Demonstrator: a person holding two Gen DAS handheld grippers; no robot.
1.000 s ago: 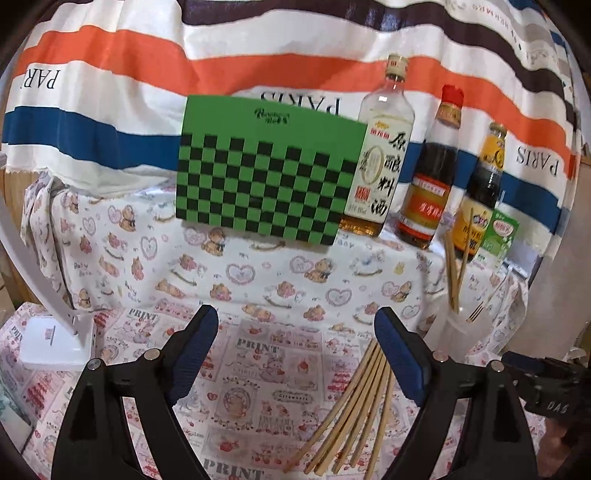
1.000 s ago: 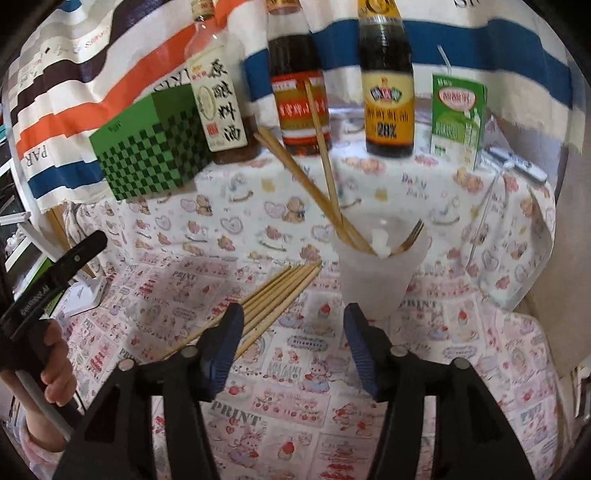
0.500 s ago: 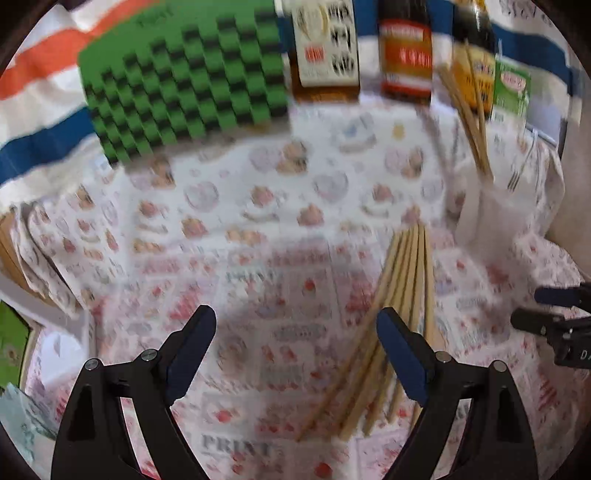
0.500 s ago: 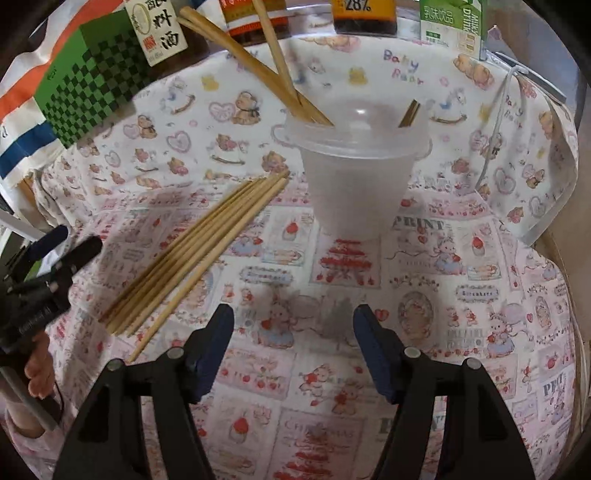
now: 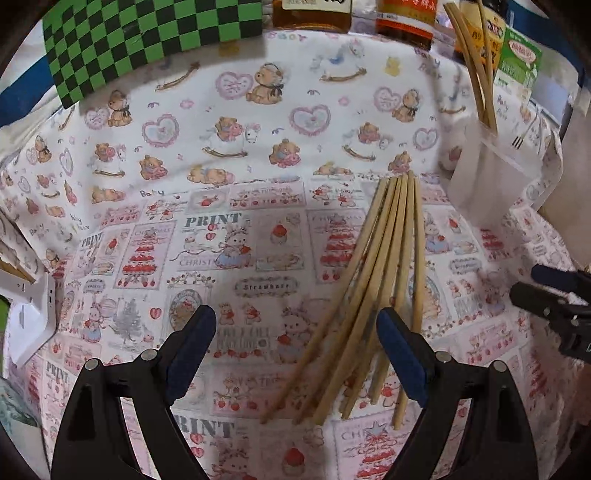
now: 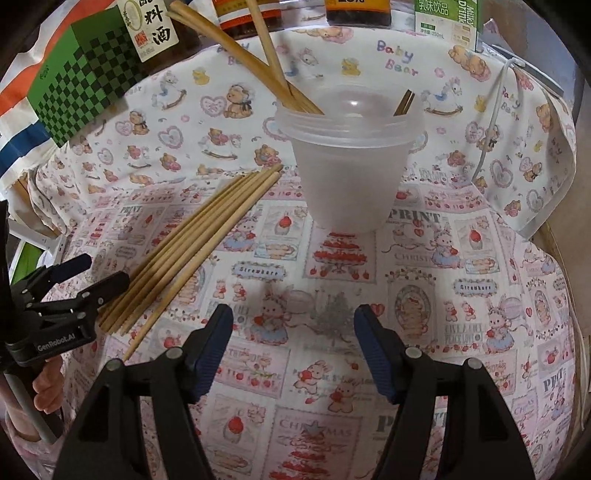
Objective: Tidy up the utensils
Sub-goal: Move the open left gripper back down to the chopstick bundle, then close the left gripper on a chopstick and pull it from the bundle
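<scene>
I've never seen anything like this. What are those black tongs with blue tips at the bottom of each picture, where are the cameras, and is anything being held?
There is no robot here. A person holds a hand-held gripper in each hand, and each carries a wide-angle camera looking forward along its two blue-padded fingers. One picture comes from the left hand-held gripper, the other from the right hand-held gripper; the left one also shows at the edge of the right view.

On the patterned tablecloth lies a loose bundle of wooden chopsticks. Beside it stands a frosted plastic cup already holding a few chopsticks. Behind are a green checkered box, sauce bottles and a drink carton.

Nothing is held: both pairs of jaws stand open. The left gripper is over the near ends of the chopsticks; the right faces the cup.
</scene>
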